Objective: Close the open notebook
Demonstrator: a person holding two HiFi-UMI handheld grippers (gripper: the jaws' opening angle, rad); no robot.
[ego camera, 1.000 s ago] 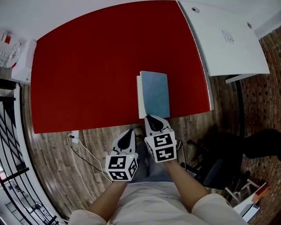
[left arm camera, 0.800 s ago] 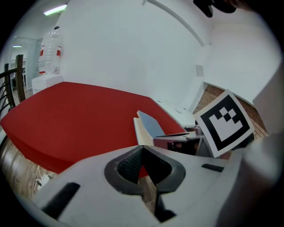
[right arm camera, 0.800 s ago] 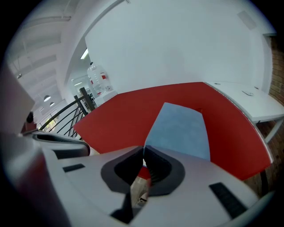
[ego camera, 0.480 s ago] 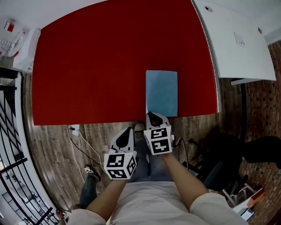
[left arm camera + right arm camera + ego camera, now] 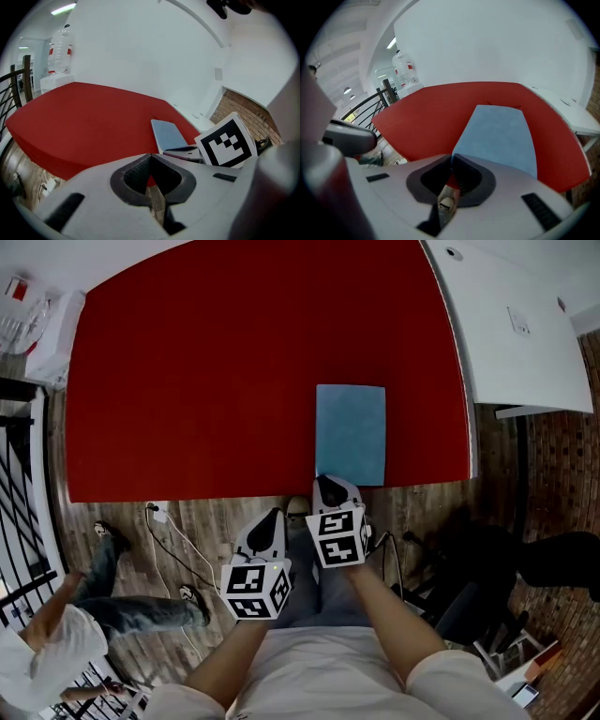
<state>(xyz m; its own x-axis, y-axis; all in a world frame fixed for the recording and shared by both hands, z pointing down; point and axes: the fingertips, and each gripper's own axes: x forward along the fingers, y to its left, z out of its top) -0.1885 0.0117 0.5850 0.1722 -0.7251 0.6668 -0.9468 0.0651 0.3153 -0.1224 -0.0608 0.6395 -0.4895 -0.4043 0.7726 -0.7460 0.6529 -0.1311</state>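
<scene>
Notebook [image 5: 351,434] is closed, blue cover up, lying flat on the red table [image 5: 206,381]. It sits at the table's near edge, towards the near right corner, with its short side roughly flush with that edge and its long sides running away from me. Left hand-held gripper [image 5: 150,157]: jaws together, nothing between the pads. In the head view it hangs off the table over the wood floor [image 5: 122,531], short of the near edge and left of the other one. Right hand-held gripper [image 5: 451,157]: jaws also together and empty. Through the slot behind its tips I see only floor and a shoe. Its tip is right at the near short edge of the notebook in the head view; I can't tell whether it touches the cover. In the right gripper view the notebook fills the space just beyond the tips. A white table [image 5: 516,324] butts against the right edge of the red one. A cable [image 5: 178,563] trails on the floor under the near edge, and a person [image 5: 56,634] stands off the near left corner.
</scene>
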